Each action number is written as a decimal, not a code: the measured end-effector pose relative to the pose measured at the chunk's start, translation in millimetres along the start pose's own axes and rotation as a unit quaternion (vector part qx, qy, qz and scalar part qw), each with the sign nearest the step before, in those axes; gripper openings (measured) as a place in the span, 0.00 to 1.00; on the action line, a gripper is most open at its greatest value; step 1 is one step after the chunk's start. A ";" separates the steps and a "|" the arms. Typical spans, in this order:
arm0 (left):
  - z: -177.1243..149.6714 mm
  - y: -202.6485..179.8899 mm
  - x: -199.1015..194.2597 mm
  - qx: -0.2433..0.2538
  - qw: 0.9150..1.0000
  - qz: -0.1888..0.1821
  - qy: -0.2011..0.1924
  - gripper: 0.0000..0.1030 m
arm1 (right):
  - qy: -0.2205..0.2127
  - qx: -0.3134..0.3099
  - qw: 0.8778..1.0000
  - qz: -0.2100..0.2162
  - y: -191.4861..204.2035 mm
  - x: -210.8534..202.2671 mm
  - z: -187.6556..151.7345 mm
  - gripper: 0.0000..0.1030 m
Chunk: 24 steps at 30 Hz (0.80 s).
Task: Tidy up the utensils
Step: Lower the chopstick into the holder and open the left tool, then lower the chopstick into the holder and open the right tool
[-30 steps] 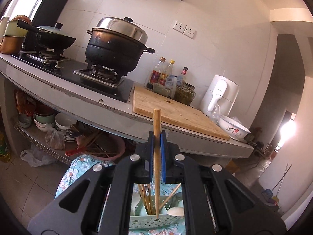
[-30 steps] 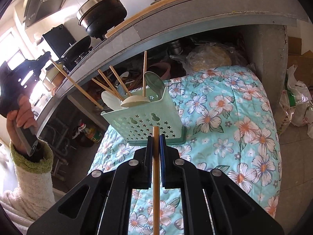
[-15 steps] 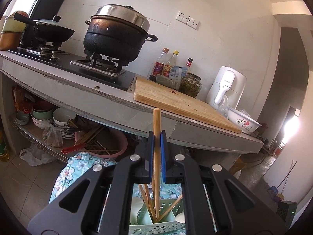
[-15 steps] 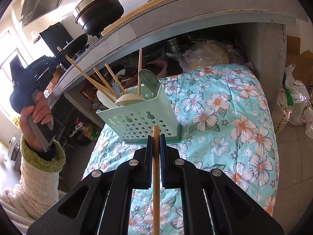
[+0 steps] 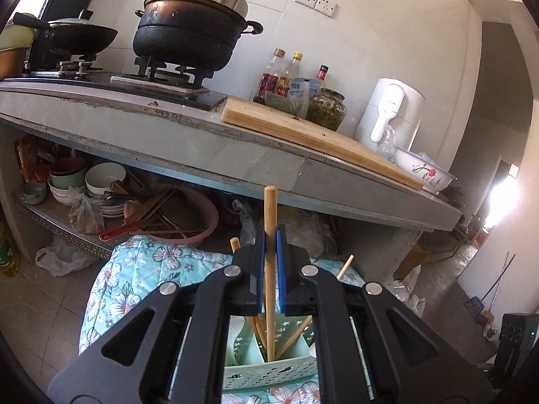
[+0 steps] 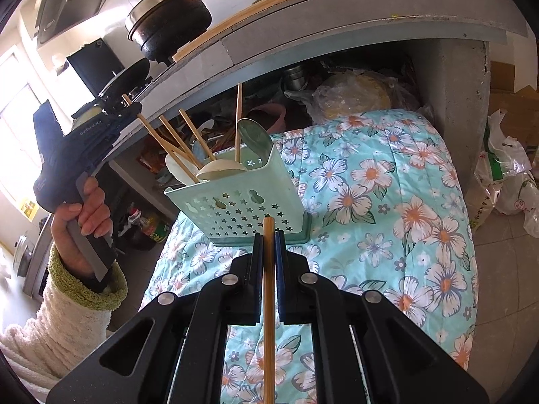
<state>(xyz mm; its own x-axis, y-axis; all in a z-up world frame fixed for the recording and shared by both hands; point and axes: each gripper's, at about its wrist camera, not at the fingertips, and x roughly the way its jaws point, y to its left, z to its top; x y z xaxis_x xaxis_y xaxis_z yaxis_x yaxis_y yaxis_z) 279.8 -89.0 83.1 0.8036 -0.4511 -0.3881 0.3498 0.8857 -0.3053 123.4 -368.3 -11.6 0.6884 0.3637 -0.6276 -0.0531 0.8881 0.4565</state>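
The pale green perforated plastic utensil caddy (image 6: 242, 202) sits on the flower-printed turquoise quilt (image 6: 387, 202), below the grey concrete desk (image 6: 337, 23). Several wooden chopsticks and pale spoons already stand inside the caddy. The left gripper (image 5: 270, 259) is clenched on a light wooden chopstick (image 5: 269, 222) whose lower end reaches down into the caddy among the others, so that piece looks nearly delivered but not let go. The right gripper (image 6: 268, 252) waits just in front of the caddy, clamped on a second bamboo chopstick (image 6: 268, 303), which I judge goes in next.
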 end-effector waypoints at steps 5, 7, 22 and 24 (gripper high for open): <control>-11.8 4.2 3.6 -0.002 1.000 -0.002 0.031 0.06 | -0.005 -0.002 1.000 -0.002 0.7 -4.0 1.6 0.07; -15.3 6.5 3.2 -0.005 0.999 -0.003 0.039 0.13 | -0.007 -0.003 1.000 -0.004 1.3 -5.5 2.6 0.07; -38.0 36.1 -49.2 -0.028 0.999 0.004 0.026 0.48 | -0.081 -0.055 0.994 0.051 57.8 -28.4 60.4 0.07; -47.6 42.7 -62.5 -0.028 0.999 0.012 0.025 0.51 | -0.098 -0.059 0.991 0.070 70.3 -26.4 77.1 0.07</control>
<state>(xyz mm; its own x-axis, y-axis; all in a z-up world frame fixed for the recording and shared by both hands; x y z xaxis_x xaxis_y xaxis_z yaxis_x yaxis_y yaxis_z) 221.6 -28.2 52.9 0.7858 -0.4366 -0.4381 0.3031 0.8892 -0.3426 157.3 -337.1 85.6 0.7951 0.4344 -0.4233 -0.2340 0.8635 0.4467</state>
